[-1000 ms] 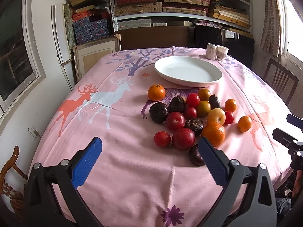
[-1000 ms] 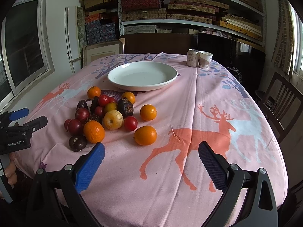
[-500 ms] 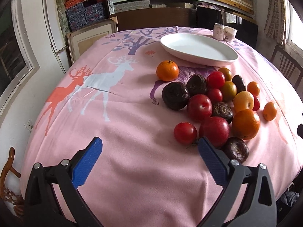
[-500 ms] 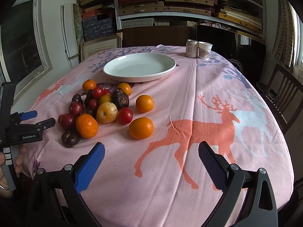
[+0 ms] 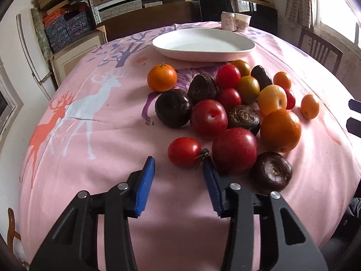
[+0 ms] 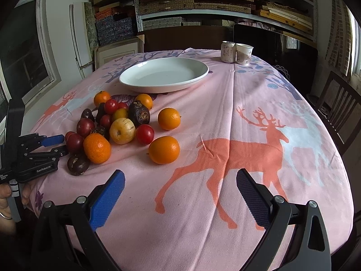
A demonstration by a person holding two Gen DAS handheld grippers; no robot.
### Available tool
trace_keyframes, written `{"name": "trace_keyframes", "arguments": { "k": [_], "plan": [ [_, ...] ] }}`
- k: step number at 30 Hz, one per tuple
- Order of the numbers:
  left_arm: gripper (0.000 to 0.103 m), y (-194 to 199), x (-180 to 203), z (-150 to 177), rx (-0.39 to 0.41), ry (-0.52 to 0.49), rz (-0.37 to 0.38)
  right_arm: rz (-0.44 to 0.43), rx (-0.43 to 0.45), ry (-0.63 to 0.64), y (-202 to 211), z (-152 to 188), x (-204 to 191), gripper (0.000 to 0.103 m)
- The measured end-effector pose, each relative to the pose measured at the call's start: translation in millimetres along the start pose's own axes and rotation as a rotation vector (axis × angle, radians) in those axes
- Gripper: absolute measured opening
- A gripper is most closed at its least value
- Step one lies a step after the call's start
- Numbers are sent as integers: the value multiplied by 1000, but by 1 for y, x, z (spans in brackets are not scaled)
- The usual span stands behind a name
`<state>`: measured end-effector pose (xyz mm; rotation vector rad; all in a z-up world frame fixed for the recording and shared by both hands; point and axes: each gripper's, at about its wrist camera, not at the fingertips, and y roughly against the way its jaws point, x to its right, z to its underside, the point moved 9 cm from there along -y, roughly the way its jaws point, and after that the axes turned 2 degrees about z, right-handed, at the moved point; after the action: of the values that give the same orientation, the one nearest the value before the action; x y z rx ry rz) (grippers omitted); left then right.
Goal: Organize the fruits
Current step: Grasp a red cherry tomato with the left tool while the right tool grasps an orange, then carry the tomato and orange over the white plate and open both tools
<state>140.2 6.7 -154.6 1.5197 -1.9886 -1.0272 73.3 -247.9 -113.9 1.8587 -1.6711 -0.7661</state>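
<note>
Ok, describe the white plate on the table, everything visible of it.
The white plate is a wide, shallow oval dish, glossy like glazed ceramic, with a raised rim. It lies flat and empty on the pink deer tablecloth, beyond the fruit pile. No fruit visibly touches it. A can and paper cup stand behind it.

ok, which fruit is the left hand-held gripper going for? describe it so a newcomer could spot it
Start at the white plate, then come down through the fruit pile to its near-left edge. The small red tomato lies there, just ahead of the closing left hand-held gripper; only it shows a green stem.
</note>
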Motion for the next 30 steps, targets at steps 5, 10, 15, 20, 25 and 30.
{"name": "trace_keyframes", "arguments": {
  "k": [5, 10, 15, 20, 25, 30],
  "plan": [
    [32, -1, 11, -6, 24, -45, 56, 14, -2, -19, 0, 2, 9, 99],
    [29, 0, 17, -5, 32, -66, 46, 9, -17, -40, -6, 3, 14, 99],
    [30, 12, 14, -5, 86, -31, 20, -10, -40, -22, -16, 0, 7, 99],
    [30, 24, 8, -4, 135, 8, 13, -7, -57, 46, -38, -16, -5, 99],
    [30, 25, 2, -3, 130, 51, 37, -49, -146, 59, -70, -18, -17, 74],
    [30, 27, -4, -5, 145, 70, 41, -81, -136, 84, -68, -15, -29, 45]
  ]
}}
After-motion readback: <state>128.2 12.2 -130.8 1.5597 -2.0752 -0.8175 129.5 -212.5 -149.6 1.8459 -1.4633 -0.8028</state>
